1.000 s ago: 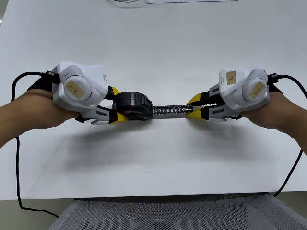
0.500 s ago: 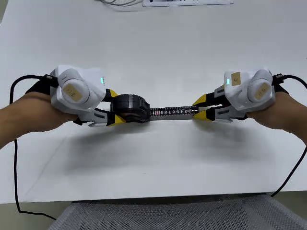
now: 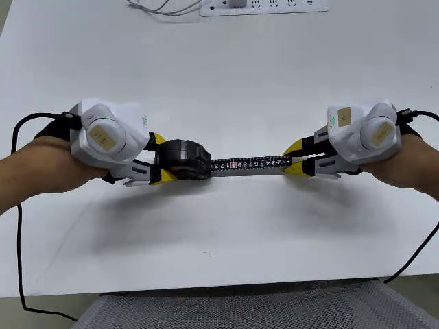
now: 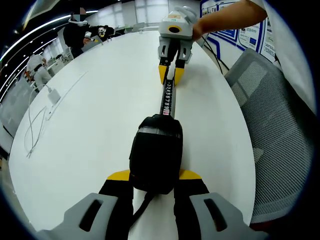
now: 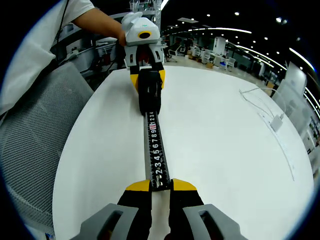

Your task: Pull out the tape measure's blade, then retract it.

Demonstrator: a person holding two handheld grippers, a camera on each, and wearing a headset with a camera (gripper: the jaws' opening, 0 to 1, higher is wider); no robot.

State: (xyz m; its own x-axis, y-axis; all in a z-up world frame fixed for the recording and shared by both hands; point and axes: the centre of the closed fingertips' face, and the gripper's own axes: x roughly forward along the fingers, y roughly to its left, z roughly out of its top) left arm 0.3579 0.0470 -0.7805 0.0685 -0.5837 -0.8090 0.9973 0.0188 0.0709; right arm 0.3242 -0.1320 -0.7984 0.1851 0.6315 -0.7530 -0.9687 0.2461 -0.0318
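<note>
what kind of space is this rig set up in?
Probably an open-plan lab or office. There is a large white table with a power strip at its far edge and a mesh chair in front of it. Rows of workstations sit under strip ceiling lights beyond.

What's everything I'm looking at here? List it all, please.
table: one, white, under everything.
tape measure case: one, black, in the left gripper.
blade: one, black with white numerals, from case to right gripper.
power strip: one, white, table's far edge.
white cables: a few, beside the strip.
chair: one, grey mesh, table's near edge.
black cables: two, trailing from the grippers.
left gripper: one, white with yellow tips, shut on the case.
right gripper: one, white with yellow tips, shut on the blade's end.
hands: two, one holding each gripper.
</note>
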